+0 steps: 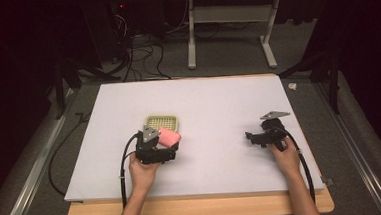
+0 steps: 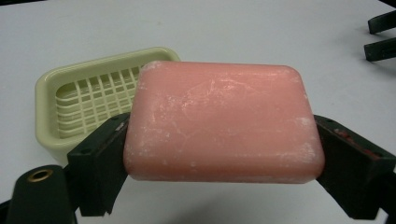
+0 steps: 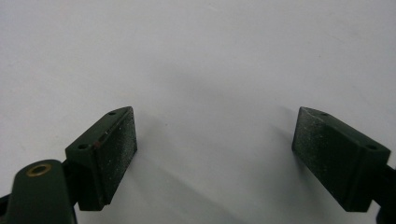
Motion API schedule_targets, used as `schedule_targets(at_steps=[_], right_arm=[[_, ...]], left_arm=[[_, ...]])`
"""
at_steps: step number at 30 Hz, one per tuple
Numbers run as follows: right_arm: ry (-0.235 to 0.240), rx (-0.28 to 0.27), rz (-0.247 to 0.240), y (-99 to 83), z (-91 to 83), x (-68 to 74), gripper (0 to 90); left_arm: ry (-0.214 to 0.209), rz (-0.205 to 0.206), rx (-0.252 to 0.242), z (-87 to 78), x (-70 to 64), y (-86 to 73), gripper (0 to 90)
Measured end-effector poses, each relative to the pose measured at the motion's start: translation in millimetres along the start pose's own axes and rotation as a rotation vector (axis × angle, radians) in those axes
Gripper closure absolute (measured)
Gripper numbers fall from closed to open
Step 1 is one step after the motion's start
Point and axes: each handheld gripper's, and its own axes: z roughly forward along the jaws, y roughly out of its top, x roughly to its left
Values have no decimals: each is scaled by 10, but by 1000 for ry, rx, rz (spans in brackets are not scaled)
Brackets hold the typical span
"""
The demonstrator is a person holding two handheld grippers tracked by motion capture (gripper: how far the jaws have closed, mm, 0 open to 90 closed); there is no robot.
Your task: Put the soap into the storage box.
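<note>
One pink soap bar (image 2: 219, 123), chalky white scuffs, clamped in left tool (image 2: 219, 163).

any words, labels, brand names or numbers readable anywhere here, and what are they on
None can be read.
Pink soap bar, clamped in the left gripper: white scuffs, no stamped brand visible on the face shown.
Pale green plastic soap dish: plain grid floor, no marking.
White table sheet: blank.
Right gripper, open over the sheet: black pads with specks, no lettering.
Small red light in the dark background: no readable text there.
</note>
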Motion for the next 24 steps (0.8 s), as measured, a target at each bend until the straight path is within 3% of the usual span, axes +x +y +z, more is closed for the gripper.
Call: schedule_targets(at_steps=[18,24], right_arm=[[1,-1,0,0,0,0,145],[1,-1,0,0,0,0,145]], left_arm=[[80,-3,37,23,190,163,139],[97,-24,51,67,277,159,139]])
